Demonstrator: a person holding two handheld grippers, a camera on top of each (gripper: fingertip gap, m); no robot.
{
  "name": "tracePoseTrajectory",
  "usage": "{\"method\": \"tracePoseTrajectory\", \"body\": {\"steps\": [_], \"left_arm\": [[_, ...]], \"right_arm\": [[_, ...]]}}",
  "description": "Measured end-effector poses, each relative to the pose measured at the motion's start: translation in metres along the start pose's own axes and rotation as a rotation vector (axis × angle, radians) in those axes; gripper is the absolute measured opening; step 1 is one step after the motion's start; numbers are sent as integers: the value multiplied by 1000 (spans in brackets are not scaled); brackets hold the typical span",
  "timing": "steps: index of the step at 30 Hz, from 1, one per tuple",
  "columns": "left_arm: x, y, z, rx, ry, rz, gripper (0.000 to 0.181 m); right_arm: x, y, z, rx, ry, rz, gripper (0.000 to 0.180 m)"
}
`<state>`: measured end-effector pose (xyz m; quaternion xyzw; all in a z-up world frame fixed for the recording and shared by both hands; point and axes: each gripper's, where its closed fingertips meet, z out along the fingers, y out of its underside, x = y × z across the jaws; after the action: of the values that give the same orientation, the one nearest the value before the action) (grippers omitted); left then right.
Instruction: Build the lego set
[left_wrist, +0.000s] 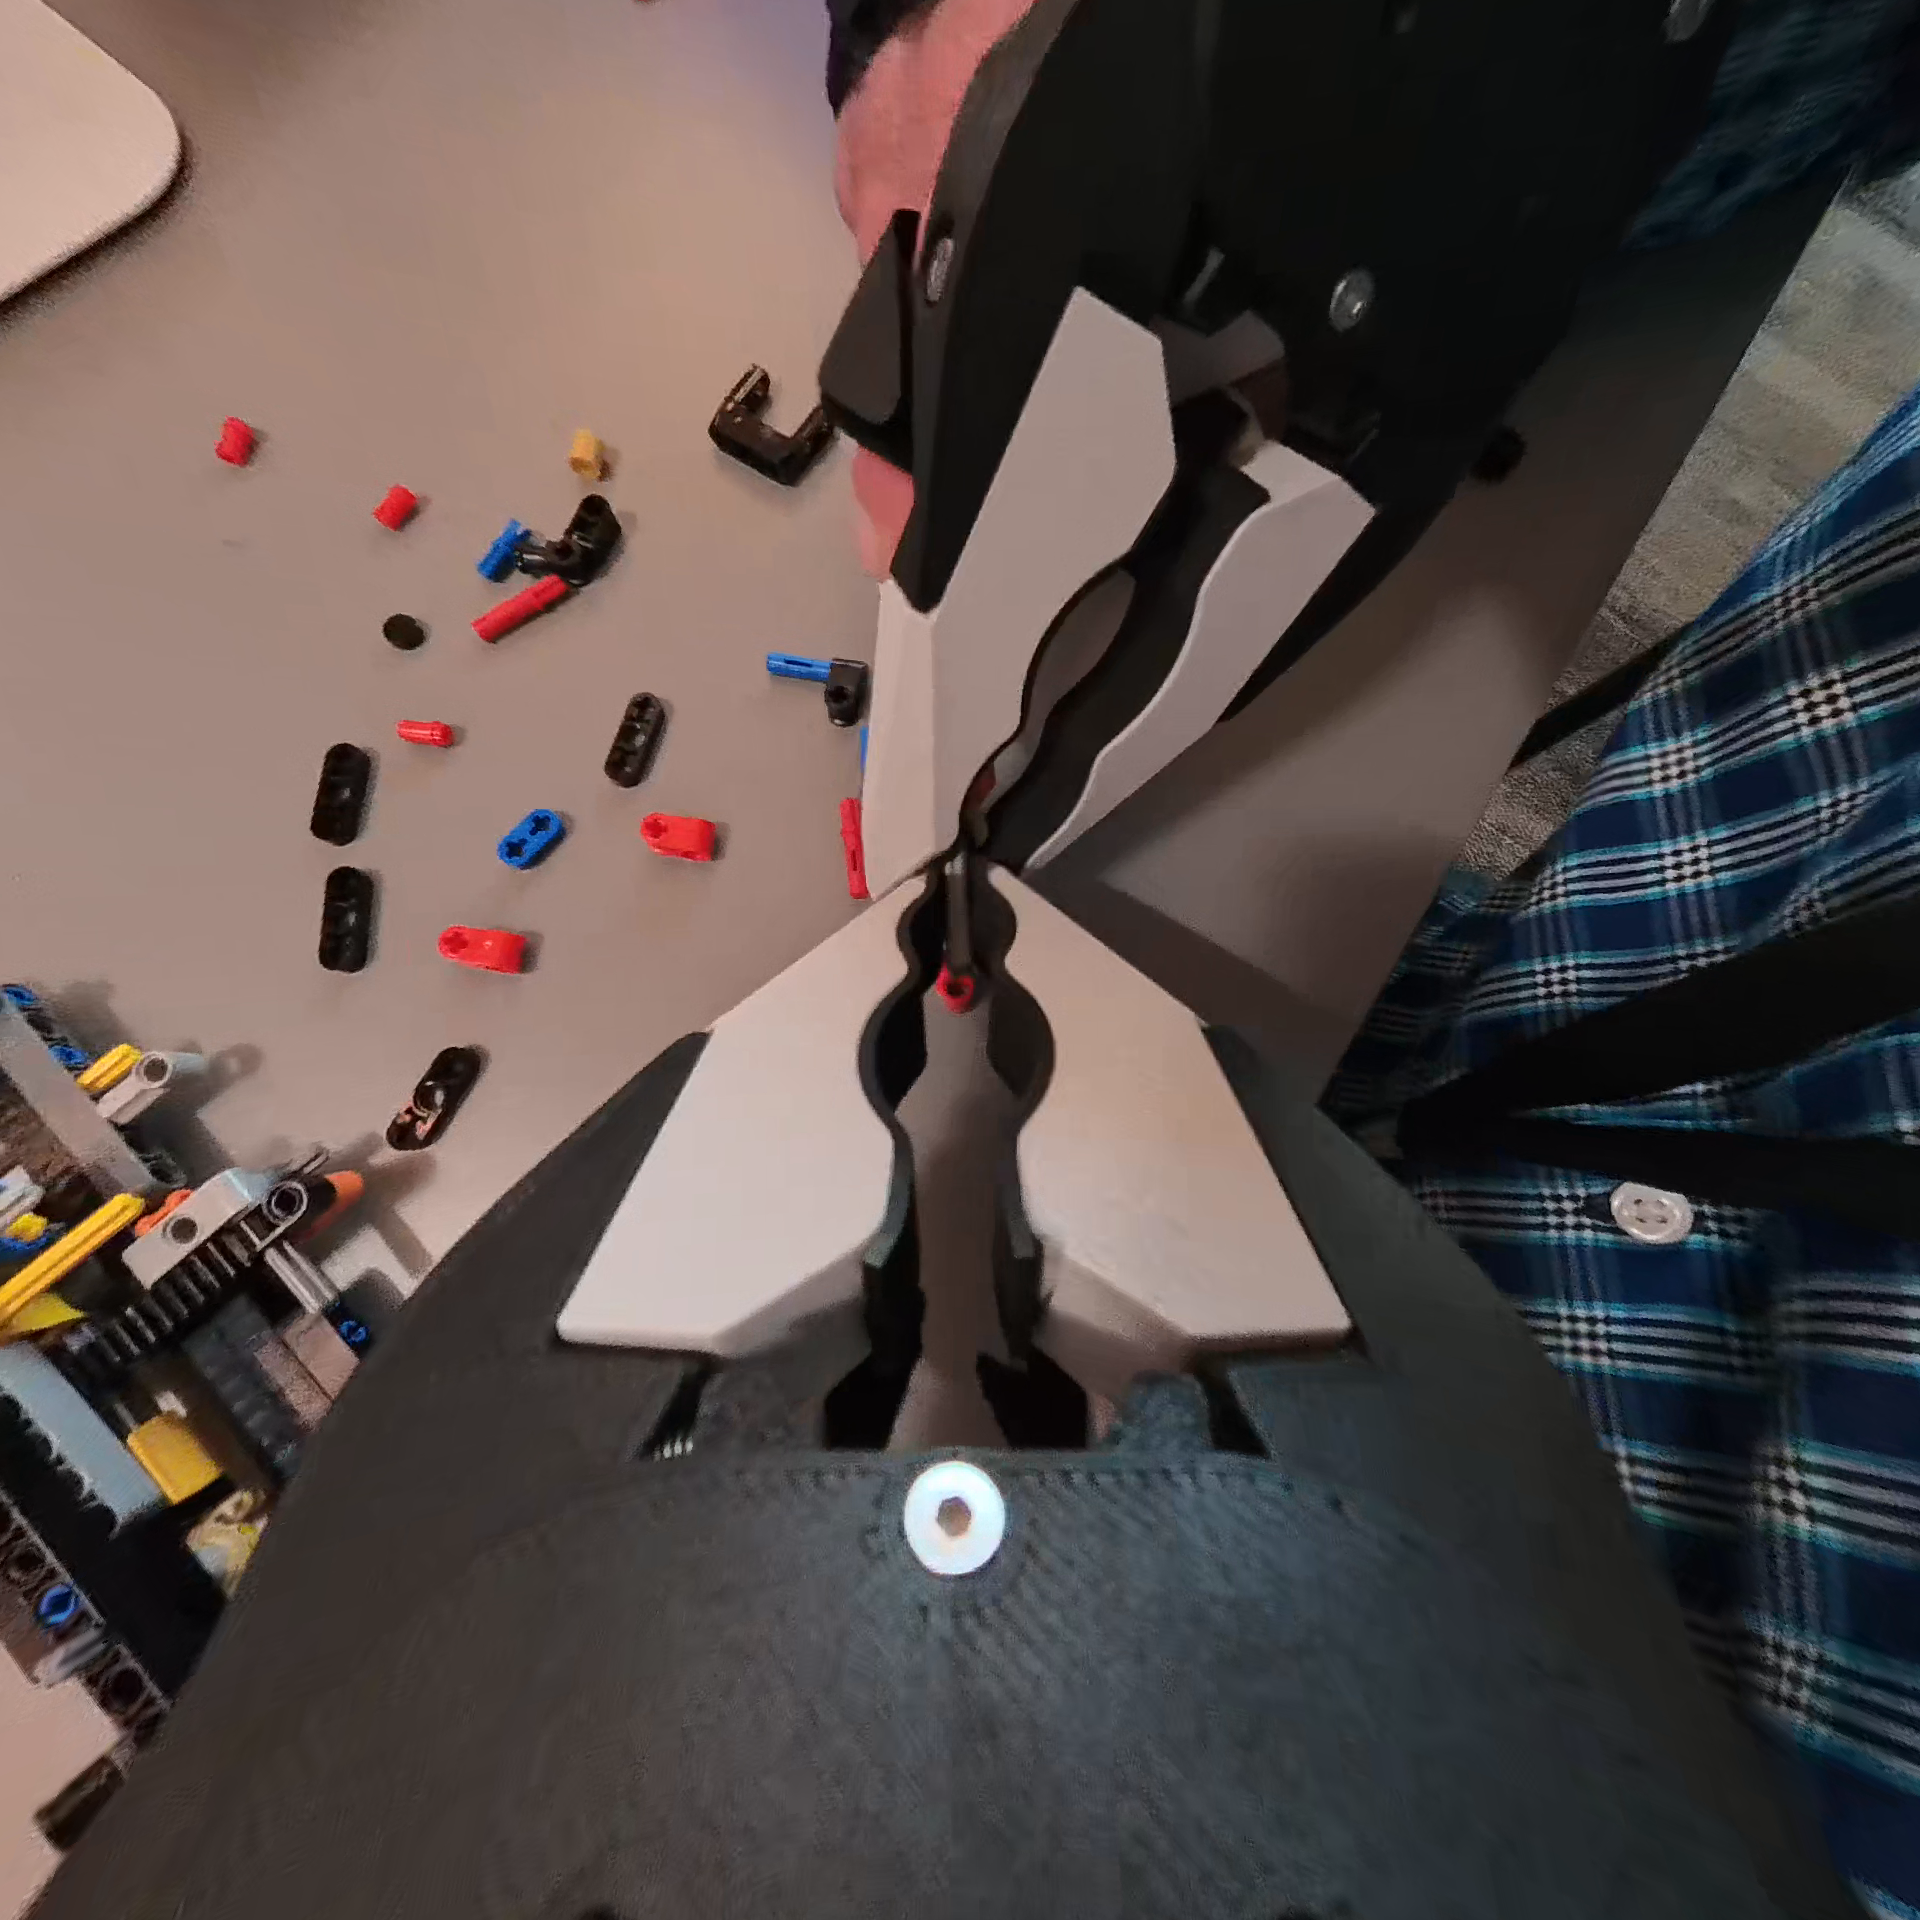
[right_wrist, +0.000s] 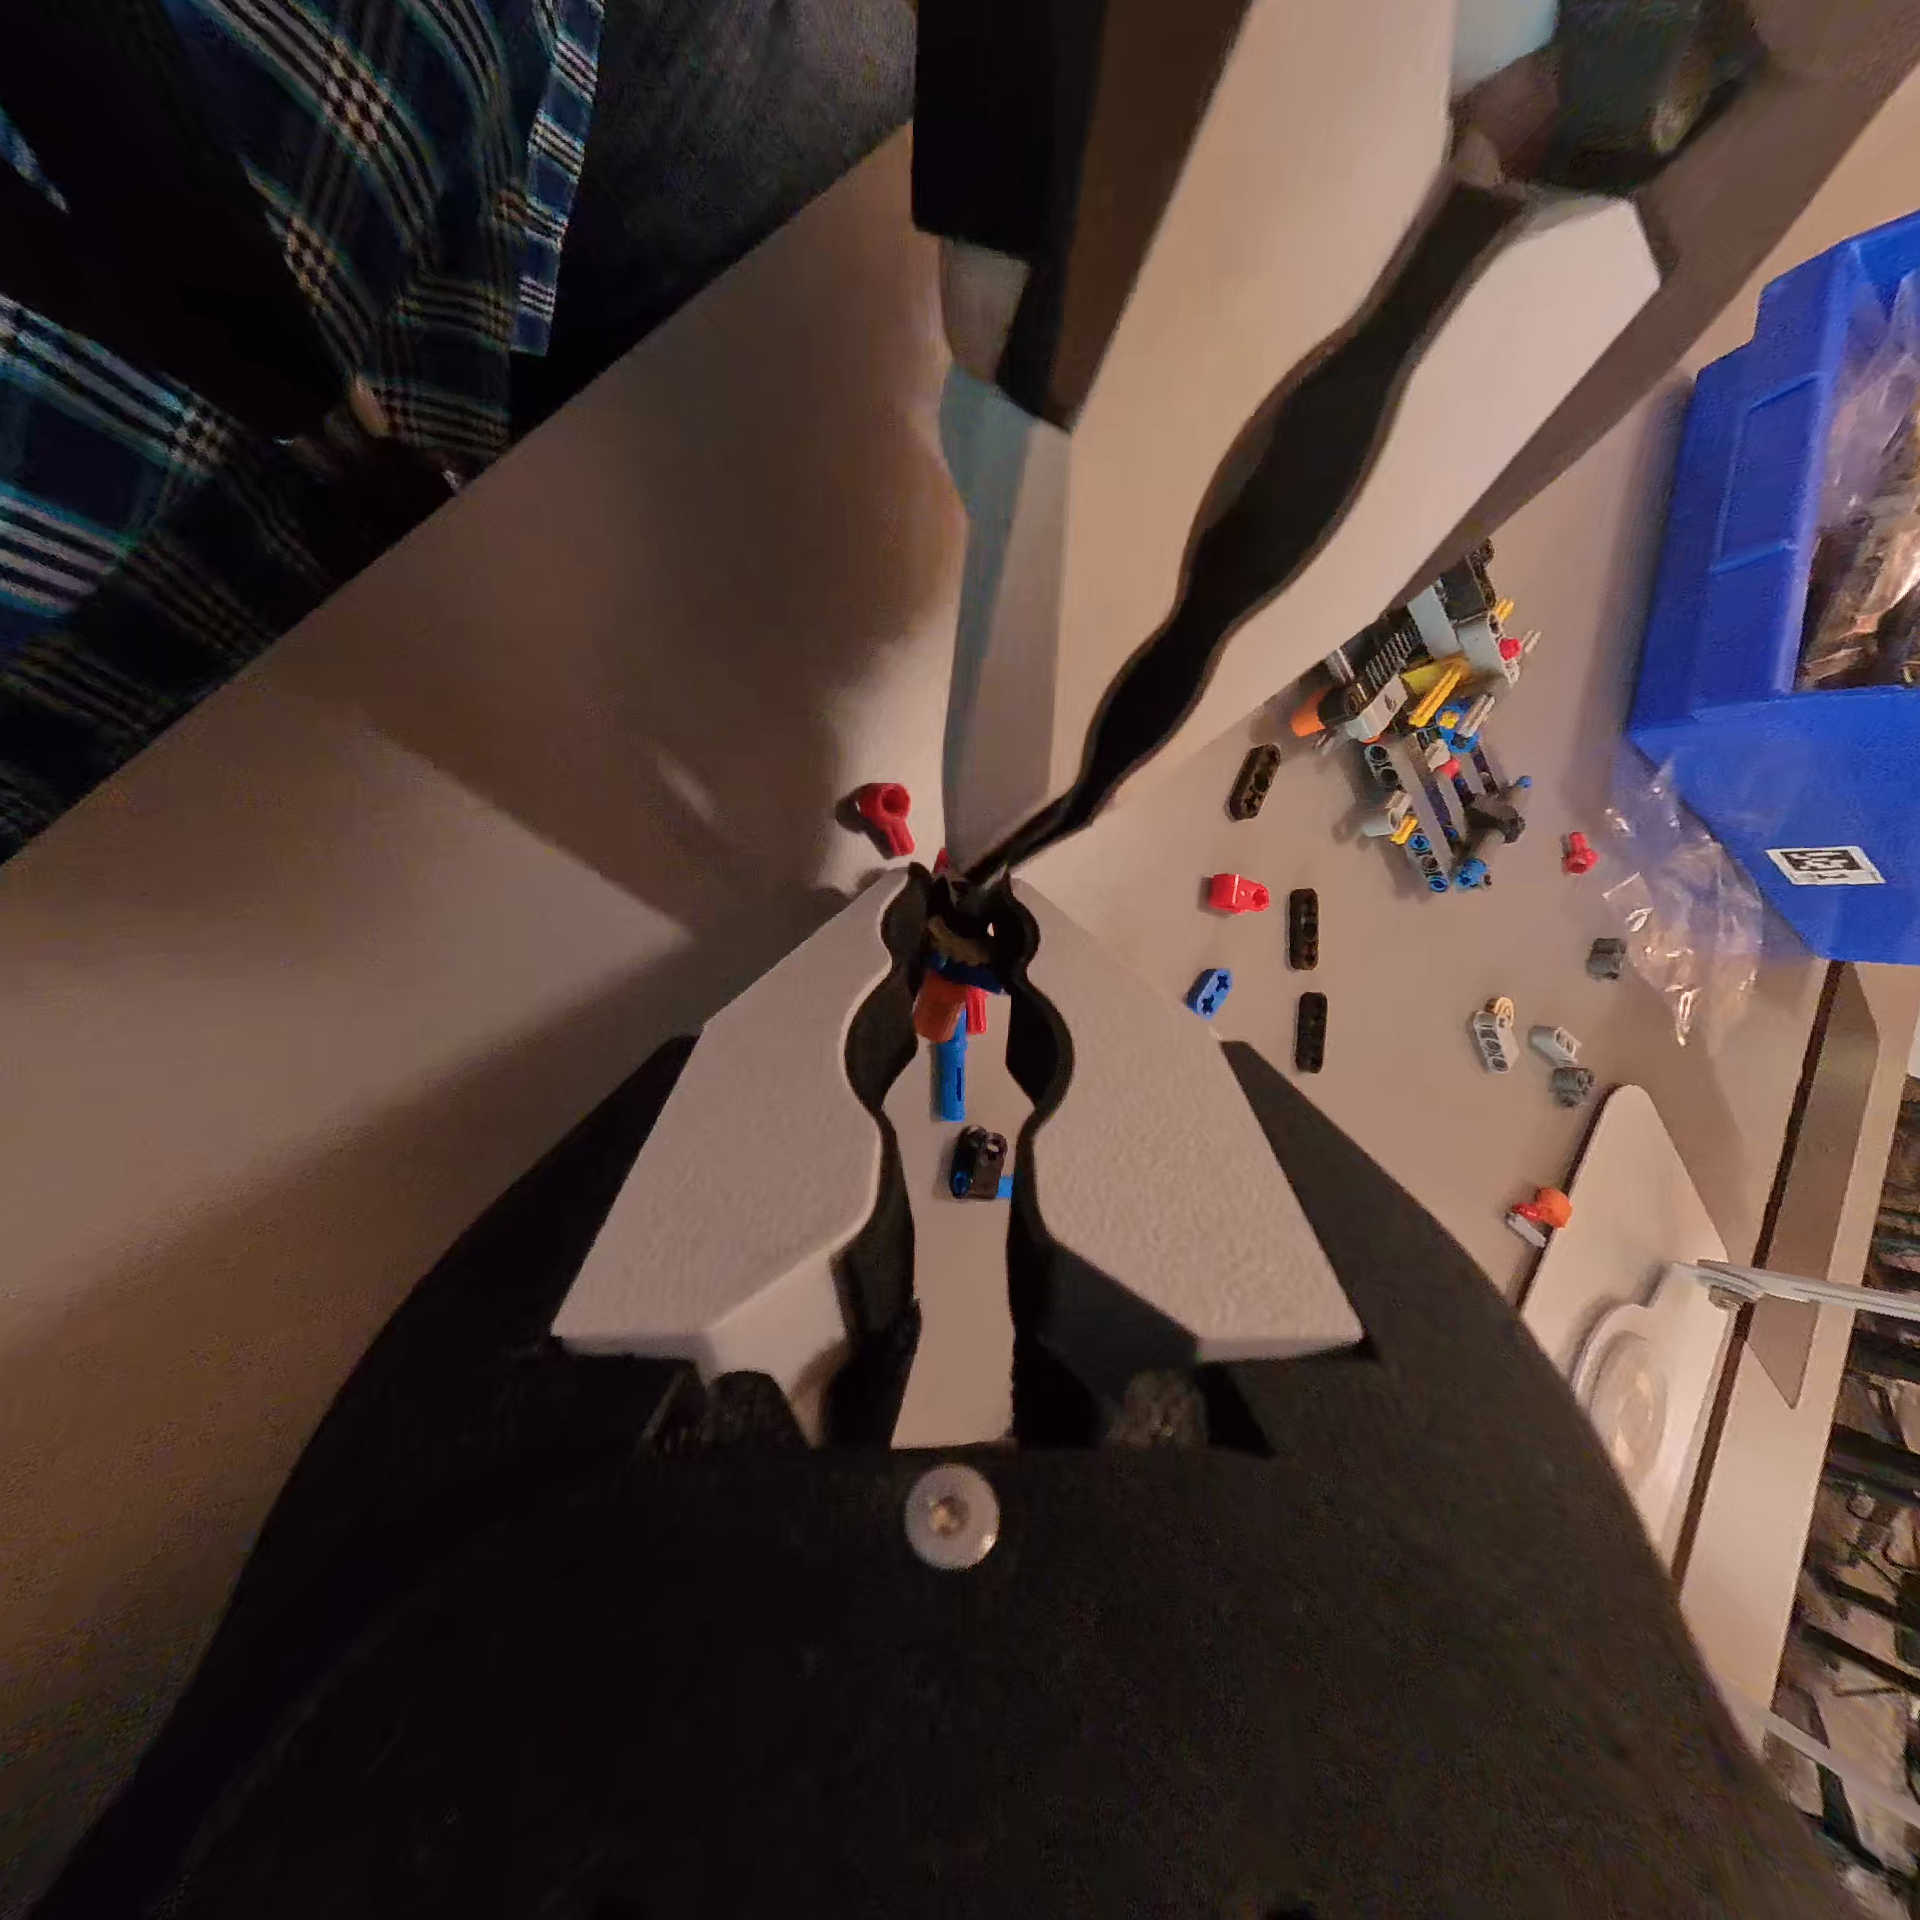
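Note:
My left gripper (left_wrist: 961, 883) and right gripper (left_wrist: 977, 831) meet tip to tip above the beige table (left_wrist: 436, 260). The left is shut on a thin black pin piece with a red end (left_wrist: 956, 982), which runs back between its fingers. In the right wrist view my right gripper (right_wrist: 951, 891) is shut on a small dark piece (right_wrist: 954, 914) at the same spot, and the left gripper (right_wrist: 982, 857) comes in from above. How the two pieces join is hidden by the fingertips. Loose red, blue and black pieces (left_wrist: 530, 836) lie on the table.
A part-built model (left_wrist: 156, 1299) lies at the left, also in the right wrist view (right_wrist: 1434, 727). A blue bin (right_wrist: 1745, 623) and a clear plastic bag (right_wrist: 1683, 935) sit at the right. A person's plaid shirt (left_wrist: 1683, 987) is at the table edge. A pale board (left_wrist: 62, 135) lies far left.

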<state>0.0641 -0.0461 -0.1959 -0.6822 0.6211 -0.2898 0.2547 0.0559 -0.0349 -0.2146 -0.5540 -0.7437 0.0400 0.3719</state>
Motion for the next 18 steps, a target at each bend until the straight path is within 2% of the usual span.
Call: {"method": "tracePoseTrajectory", "body": {"steps": [1,9,18], "left_arm": [[-1,1,1,-8,-3,6,3],[-3,-3,3,44,-57,39,2],[-7,-9,-4,290,143,-296,2]], "right_arm": [[0,1,1,-2,1,0,9],[2,4,0,5,23,-4,9],[10,2,-4,15,115,-43,9]]}}
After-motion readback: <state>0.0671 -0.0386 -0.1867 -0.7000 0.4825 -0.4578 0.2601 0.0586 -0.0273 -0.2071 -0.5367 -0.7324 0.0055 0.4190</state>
